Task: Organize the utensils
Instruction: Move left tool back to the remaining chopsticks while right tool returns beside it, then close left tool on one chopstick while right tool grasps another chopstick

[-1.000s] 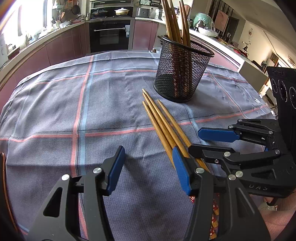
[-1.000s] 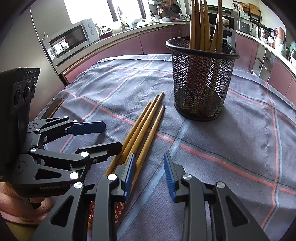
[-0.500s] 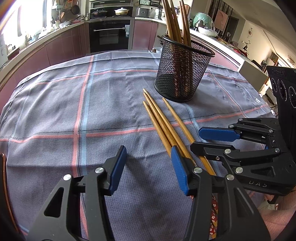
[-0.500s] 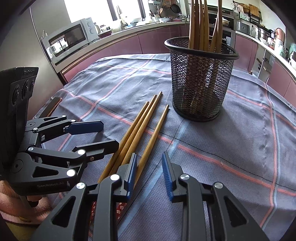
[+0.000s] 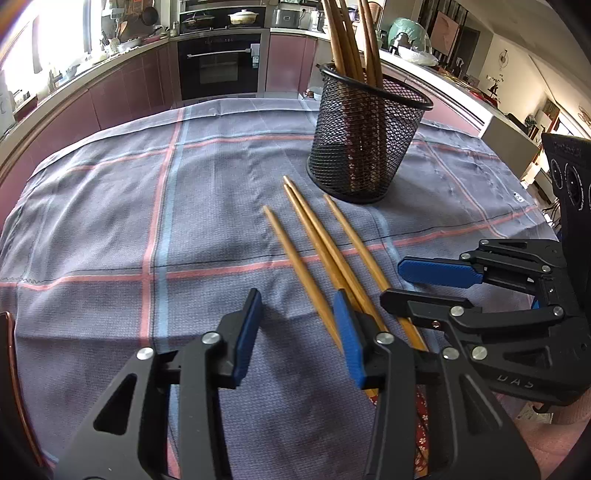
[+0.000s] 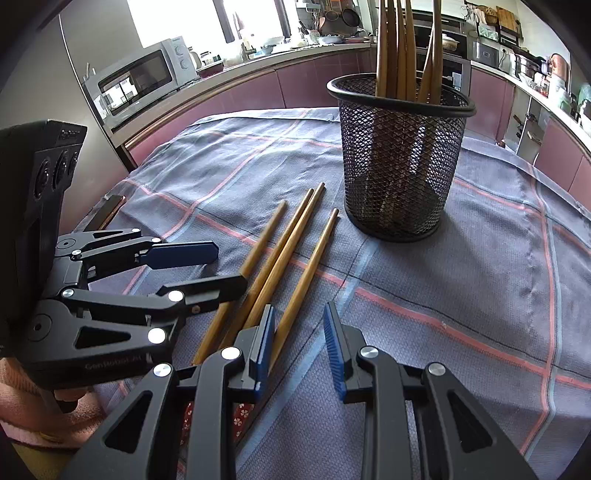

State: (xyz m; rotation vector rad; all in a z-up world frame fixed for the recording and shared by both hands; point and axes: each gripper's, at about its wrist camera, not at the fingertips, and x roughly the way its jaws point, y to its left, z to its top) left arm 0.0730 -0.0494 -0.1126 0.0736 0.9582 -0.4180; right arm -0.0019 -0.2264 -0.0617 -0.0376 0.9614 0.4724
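From my left gripper (image 5: 297, 330) I see its jaws closing, still parted over bare plaid tablecloth (image 5: 110, 206), with nothing between the blue pads. Its right pad sits just beside the leftmost of the four loose chopsticks (image 5: 328, 254), whether touching it I cannot tell. Those chopsticks lie on the cloth, tips toward the black mesh holder (image 5: 365, 136), which stands upright farther back with more chopsticks (image 5: 351, 33) inside (a decent bundle already).

Moving right, my right gripper (image 6: 299, 345) sits narrow but not closed. One chopstick (image 6: 306, 273), the rightmost of the group, runs down into the gap and passes just beside the left pad; the pads are not pinching it. The other three pass under or behind the left finger. In that view the holder (image 6: 399, 166) is up and to the right, close to the chopstick tips.
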